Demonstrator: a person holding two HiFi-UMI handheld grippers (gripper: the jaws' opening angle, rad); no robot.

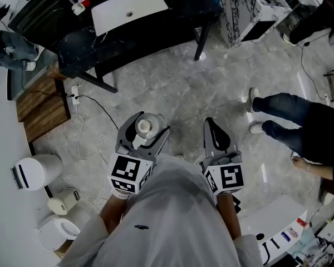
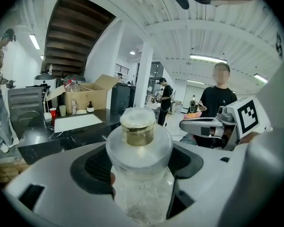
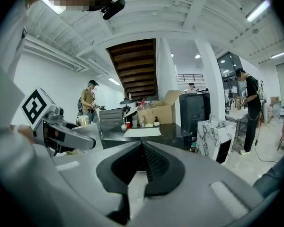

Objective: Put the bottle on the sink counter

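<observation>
clear bottle (image 2: 141, 188) pinched in my left gripper (image 1: 147, 125) jaws; right gripper (image 1: 210, 122) jaws pressed together, empty. risk: smooth wall slips mid-carry, well short of the tabletop (image 1: 158, 35).

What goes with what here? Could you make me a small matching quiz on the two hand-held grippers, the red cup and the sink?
Things:
1. left gripper
2. right gripper
3. red cup
4. sink

States or places:
A. jaws together, nothing between them
B. white, set into the dark counter
C. closed on the clear bottle
D. standing on the counter, left of the sink in the head view

Pairs: 1-C, 2-A, 3-D, 4-B
</observation>
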